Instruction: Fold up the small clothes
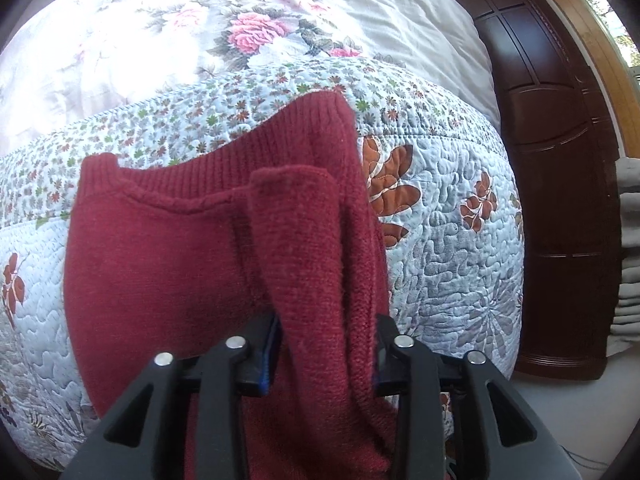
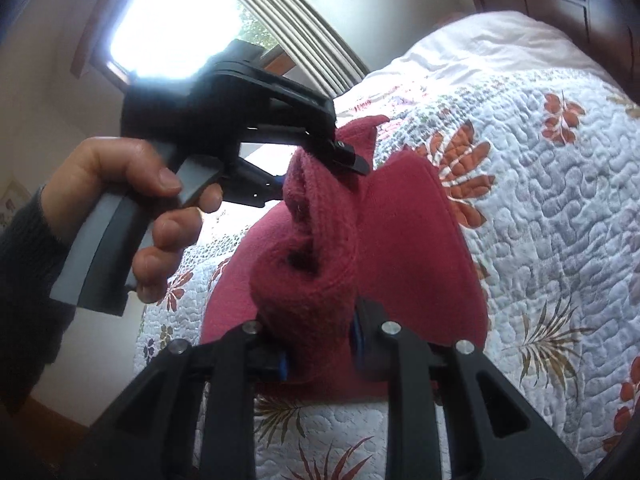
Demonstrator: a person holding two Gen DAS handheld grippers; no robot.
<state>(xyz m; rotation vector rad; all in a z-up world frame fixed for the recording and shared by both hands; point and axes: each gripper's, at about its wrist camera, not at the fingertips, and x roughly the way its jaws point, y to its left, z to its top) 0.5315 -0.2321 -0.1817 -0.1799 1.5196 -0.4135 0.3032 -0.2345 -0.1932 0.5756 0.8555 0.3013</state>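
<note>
Dark red knitted sweater (image 1: 168, 256) hangs lifted just above the pale floral quilted bed (image 1: 460, 208), each claw clamped on a bunched edge: left claw (image 1: 326, 356), right claw (image 2: 318, 346). Holding both sides likely lets it be laid down folded.

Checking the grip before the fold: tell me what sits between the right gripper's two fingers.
A bunched roll of the dark red knitted sweater fills the gap in the right gripper, seen in the right wrist view. The left gripper pinches it farther up.
</note>
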